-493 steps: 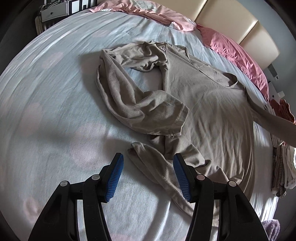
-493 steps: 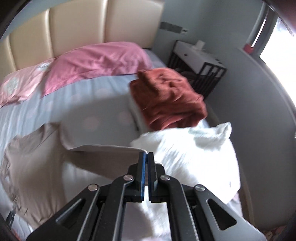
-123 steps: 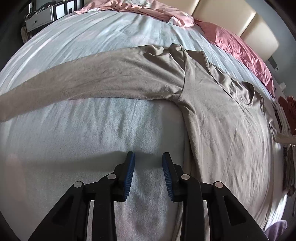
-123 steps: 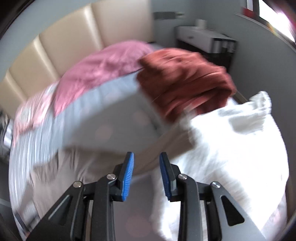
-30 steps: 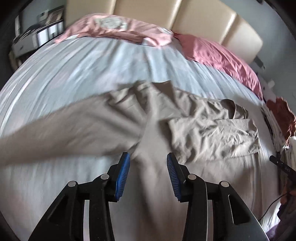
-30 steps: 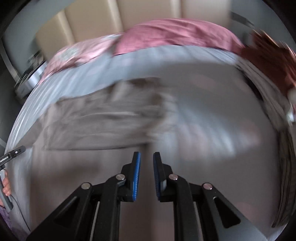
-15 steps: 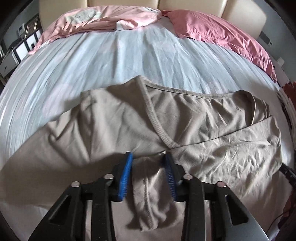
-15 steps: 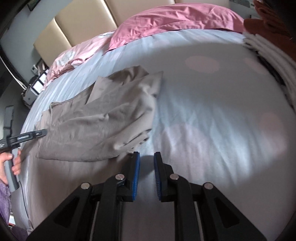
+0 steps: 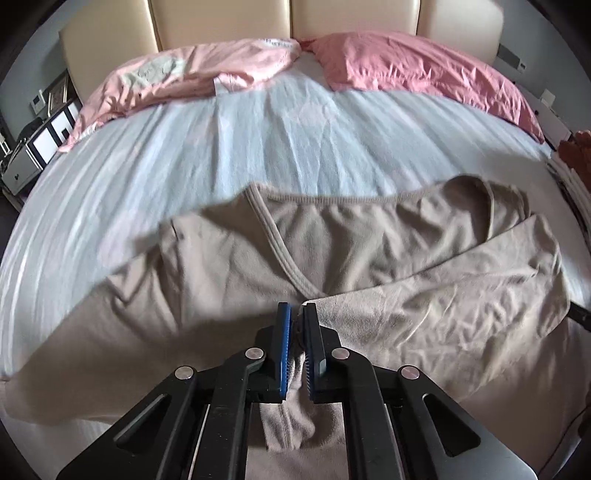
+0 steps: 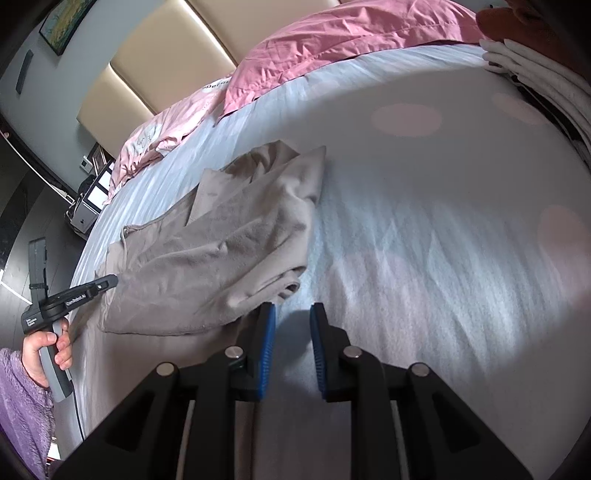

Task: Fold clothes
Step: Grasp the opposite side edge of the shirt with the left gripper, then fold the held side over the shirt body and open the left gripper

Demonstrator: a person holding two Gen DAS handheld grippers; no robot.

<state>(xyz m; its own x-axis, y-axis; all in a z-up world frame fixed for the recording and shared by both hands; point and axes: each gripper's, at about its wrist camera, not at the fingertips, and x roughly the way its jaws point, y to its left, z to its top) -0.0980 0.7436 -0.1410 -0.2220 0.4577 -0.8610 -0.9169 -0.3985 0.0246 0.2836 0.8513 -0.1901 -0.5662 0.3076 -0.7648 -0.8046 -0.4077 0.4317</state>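
Note:
A beige long-sleeved V-neck shirt [image 9: 354, 243] lies on the light blue bed sheet [image 9: 258, 140]. Its right sleeve [image 9: 443, 302] is folded across the chest. My left gripper [image 9: 296, 314] is shut on a bunch of the shirt's fabric, which hangs below the jaws. In the right wrist view the shirt [image 10: 229, 258] lies left of centre, and the left gripper [image 10: 107, 282] touches its left edge. My right gripper [image 10: 292, 314] is open and empty, just over the sheet beside the shirt's folded edge.
Two pink pillows [image 9: 406, 62] lie against the cream headboard [image 9: 351, 14]. A stack of folded white and rust clothes [image 10: 535, 55] sits at the bed's right side. A nightstand [image 9: 33, 147] stands at the left. A hand in a purple sleeve [image 10: 40, 347] holds the left gripper.
My left gripper has closed on the shirt fabric that lay between its fingers. My right gripper has opened a little wider and stays near the shirt's folded edge.

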